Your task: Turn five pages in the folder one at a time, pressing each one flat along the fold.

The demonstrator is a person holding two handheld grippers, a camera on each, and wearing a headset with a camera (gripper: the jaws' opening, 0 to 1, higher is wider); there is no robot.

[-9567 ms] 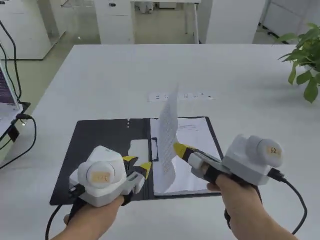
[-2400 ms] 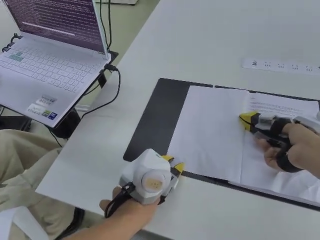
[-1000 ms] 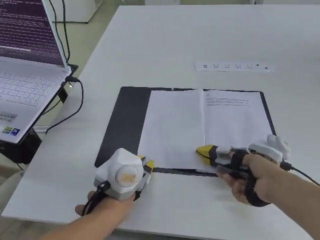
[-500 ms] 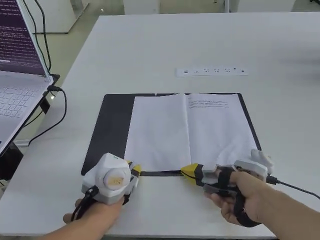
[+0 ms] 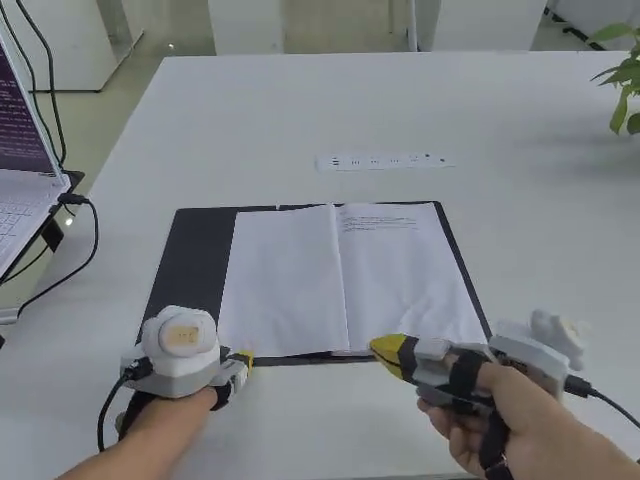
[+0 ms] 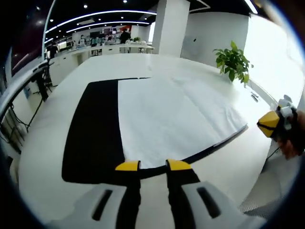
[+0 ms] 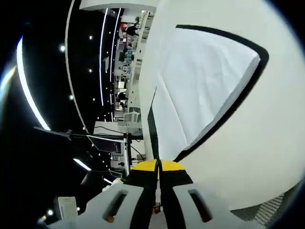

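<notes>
Folder lies open and flat on bench, near its front edge. Left gripper: jaws narrowly parted, empty. Right gripper: jaws pressed together, empty. Right-hand page looks thin, light and floppy, and likely creases easily. Pinch a single sheet at its outer near corner.

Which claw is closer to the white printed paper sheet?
Right. The right claw is just off the near edge of the printed sheet; the left claw is at the near edge of the blank left page.
</notes>
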